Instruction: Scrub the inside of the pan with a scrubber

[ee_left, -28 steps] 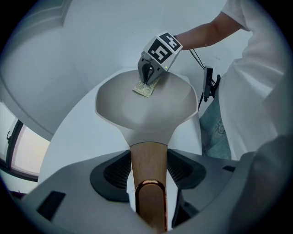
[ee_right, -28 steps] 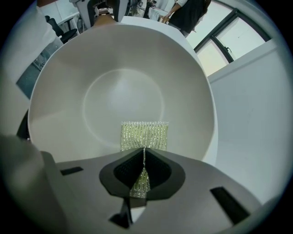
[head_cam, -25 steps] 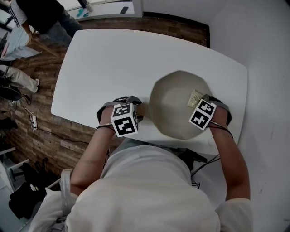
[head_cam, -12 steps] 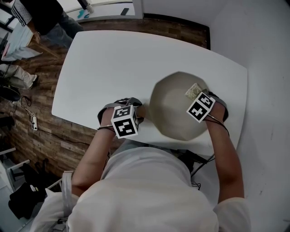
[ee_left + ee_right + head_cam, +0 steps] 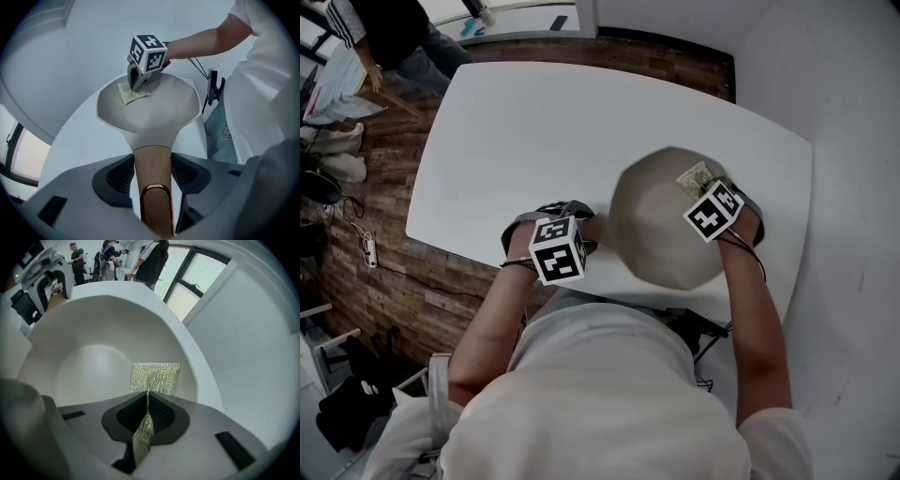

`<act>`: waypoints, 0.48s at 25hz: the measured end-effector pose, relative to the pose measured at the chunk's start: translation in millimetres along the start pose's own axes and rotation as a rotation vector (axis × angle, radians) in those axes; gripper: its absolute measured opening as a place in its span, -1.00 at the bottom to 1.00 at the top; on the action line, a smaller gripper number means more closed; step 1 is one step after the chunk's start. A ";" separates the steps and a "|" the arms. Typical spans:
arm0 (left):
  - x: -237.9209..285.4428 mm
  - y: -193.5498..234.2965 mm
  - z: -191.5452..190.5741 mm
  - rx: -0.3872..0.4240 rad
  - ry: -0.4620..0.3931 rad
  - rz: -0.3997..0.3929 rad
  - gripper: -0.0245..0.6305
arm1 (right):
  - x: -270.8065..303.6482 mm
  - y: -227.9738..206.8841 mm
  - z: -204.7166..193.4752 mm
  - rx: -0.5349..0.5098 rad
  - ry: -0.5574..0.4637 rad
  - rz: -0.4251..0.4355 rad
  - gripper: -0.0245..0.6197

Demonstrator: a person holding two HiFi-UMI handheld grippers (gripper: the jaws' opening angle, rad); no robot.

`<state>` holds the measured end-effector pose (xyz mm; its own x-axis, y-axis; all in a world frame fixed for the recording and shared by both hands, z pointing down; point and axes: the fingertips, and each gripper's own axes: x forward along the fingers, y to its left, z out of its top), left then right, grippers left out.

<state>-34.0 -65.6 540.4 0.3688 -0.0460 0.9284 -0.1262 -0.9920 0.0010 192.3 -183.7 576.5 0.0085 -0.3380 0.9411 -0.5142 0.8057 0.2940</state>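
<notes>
A pale cream pan [image 5: 661, 225] [image 5: 150, 110] [image 5: 89, 357] rests on the white table [image 5: 516, 141]. Its wooden handle [image 5: 152, 176] lies between the jaws of my left gripper [image 5: 572, 223] [image 5: 152, 173], which is shut on it at the pan's left side. My right gripper [image 5: 705, 192] [image 5: 147, 414] is shut on a glittery mesh scrubber [image 5: 694, 176] [image 5: 133, 93] [image 5: 154, 377]. The scrubber lies flat against the pan's inner wall near the far right rim.
The table's near edge runs just in front of the person's body. People [image 5: 384, 37] stand on the wooden floor [image 5: 356, 253] at the upper left. A white wall [image 5: 844, 141] is close on the right.
My right gripper has slid the scrubber along the pan's inner wall toward the far rim and has rolled a little. The left gripper and pan have stayed still.
</notes>
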 end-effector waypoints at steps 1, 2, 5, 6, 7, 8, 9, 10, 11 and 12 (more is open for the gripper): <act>0.3 -0.2 0.5 0.002 0.001 -0.001 -0.16 | 0.5 -1.4 2.4 0.013 -0.009 -0.005 -0.85; 0.8 -0.5 1.0 0.003 0.001 -0.001 -0.16 | 1.3 -2.5 4.7 0.024 -0.015 -0.009 -0.85; 2.1 -0.5 2.5 0.002 -0.001 0.000 -0.16 | 4.2 -5.4 11.5 0.040 -0.026 -0.010 -0.85; 2.5 -0.5 2.9 0.001 -0.002 0.000 -0.16 | 5.1 -6.1 13.7 0.042 -0.029 -0.010 -0.85; 2.7 -0.5 3.3 0.001 -0.003 0.000 -0.16 | 5.8 -6.6 15.7 0.044 -0.033 -0.008 -0.85; 2.6 -0.4 3.5 0.001 -0.004 0.000 -0.16 | 6.4 -7.0 17.6 0.046 -0.036 -0.007 -0.85; 2.5 -0.2 3.5 0.000 -0.005 0.000 -0.16 | 6.8 -7.2 19.6 0.046 -0.039 -0.006 -0.85; 2.2 0.0 3.3 0.000 -0.006 0.000 -0.16 | 7.3 -7.3 21.6 0.045 -0.040 -0.005 -0.85; 2.0 0.1 3.3 0.000 -0.007 -0.001 -0.16 | 7.7 -7.1 23.9 0.042 -0.043 -0.003 -0.85; 1.9 0.1 3.4 0.000 -0.007 -0.001 -0.16 | 8.2 -6.5 26.4 0.040 -0.048 0.000 -0.85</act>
<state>-30.1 -66.2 541.0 0.3758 -0.0457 0.9256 -0.1254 -0.9921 0.0020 173.0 -204.6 577.8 -0.0321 -0.3616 0.9318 -0.5478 0.7862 0.2862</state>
